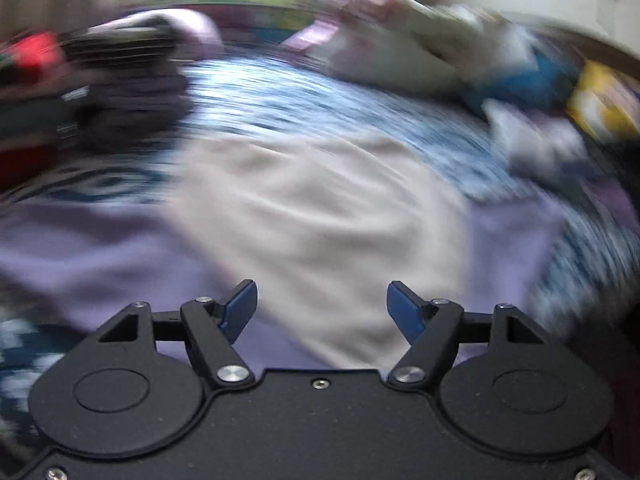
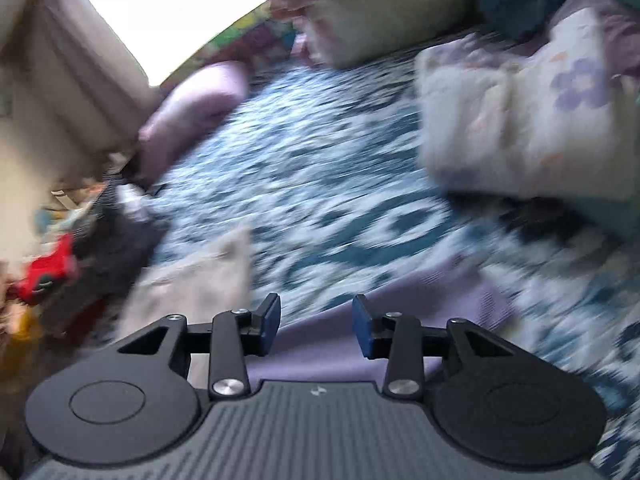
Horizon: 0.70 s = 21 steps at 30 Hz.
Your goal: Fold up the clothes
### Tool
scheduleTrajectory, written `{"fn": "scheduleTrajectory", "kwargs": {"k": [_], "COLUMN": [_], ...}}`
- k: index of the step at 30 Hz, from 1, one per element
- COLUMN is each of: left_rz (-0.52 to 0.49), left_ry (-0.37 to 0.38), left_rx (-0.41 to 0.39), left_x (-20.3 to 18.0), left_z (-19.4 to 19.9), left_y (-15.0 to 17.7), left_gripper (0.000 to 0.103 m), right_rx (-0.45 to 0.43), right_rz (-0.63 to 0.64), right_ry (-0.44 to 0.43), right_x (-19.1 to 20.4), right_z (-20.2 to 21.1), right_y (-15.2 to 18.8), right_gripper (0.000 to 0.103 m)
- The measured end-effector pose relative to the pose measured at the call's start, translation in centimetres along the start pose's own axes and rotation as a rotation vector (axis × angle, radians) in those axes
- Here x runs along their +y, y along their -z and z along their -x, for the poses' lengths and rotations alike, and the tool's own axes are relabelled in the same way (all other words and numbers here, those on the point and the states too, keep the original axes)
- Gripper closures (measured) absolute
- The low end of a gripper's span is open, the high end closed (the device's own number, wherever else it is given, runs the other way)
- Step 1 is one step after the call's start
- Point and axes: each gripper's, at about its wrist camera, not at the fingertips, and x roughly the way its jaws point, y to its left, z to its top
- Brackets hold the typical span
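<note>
Both views are motion-blurred. The left gripper point(image 1: 322, 306) hangs over a beige cloth point(image 1: 304, 216) that lies on a lilac cloth point(image 1: 84, 256), both spread on a bed with a blue-and-white cover point(image 1: 320, 96). Its jaws stand wide with nothing between them. The right gripper point(image 2: 316, 328) hangs over the lilac cloth's edge point(image 2: 420, 300), jaws partly apart and holding nothing; the beige cloth point(image 2: 200, 280) lies to its left. Piled clothes point(image 1: 420, 48) lie at the far right of the bed, a dark pile point(image 1: 128, 92) at the far left.
</note>
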Motion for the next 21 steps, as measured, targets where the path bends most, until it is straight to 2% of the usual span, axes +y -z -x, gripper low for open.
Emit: {"fn": "scheduleTrajectory", "kwargs": {"k": [2,4,6,9,10,12,14,15,16,17,20,21], "left_rz": [0.06,0.061,0.115,0.197,0.205,0.131,0.035,-0.015,-0.058,-0.085,-0.059,-0.049], "left_ry": [-0.094,-0.226,-0.259,-0.307,-0.321,-0.318,-0.283,-0.268,-0.267,-0.267,-0.286,-0.308], "left_rx": [0.007,0.082,0.083,0.083,0.078,0.039,0.017,0.035,0.1,0.14,0.11,0.097], "left_x": [3.8,6.9,9.4,13.3,14.2,14.0,13.6,13.6,14.1,14.7,17.9,18.9], "left_z": [0.0,-0.9,-0.2,0.9,1.2,1.0,-0.1,-1.0,-2.5,-3.3,-2.4,-2.0], "left_y": [-0.9,-1.1,-1.1,-1.0,-1.2,-2.2,-2.7,-2.7,-2.5,-2.2,-2.0,-2.2], "left_gripper": [0.032,0.033,0.036,0.036,0.036,0.036,0.036,0.036,0.042,0.044,0.045,0.051], "right_rx": [0.031,0.073,0.119,0.19,0.206,0.248,0.288,0.306,0.326,0.34,0.353,0.353], "right_rz": [0.037,0.045,0.072,0.132,0.143,0.18,0.22,0.239,0.257,0.269,0.296,0.294], "right_ry": [-0.038,-0.089,-0.112,-0.13,-0.141,-0.167,-0.176,-0.174,-0.166,-0.157,-0.134,-0.128], "right_x": [1.3,2.5,4.0,6.7,7.6,9.6,11.5,12.3,13.2,13.9,15.0,15.1], "right_z": [-0.2,-0.9,-2.0,-4.2,-4.5,-5.5,-6.6,-7.1,-7.4,-7.7,-7.1,-6.7], "right_y": [0.7,1.9,3.1,5.4,6.1,7.4,8.5,8.9,9.3,9.5,10.0,10.1], "right_gripper": [0.062,0.062,0.062,0.062,0.062,0.059,0.056,0.056,0.055,0.056,0.055,0.054]}}
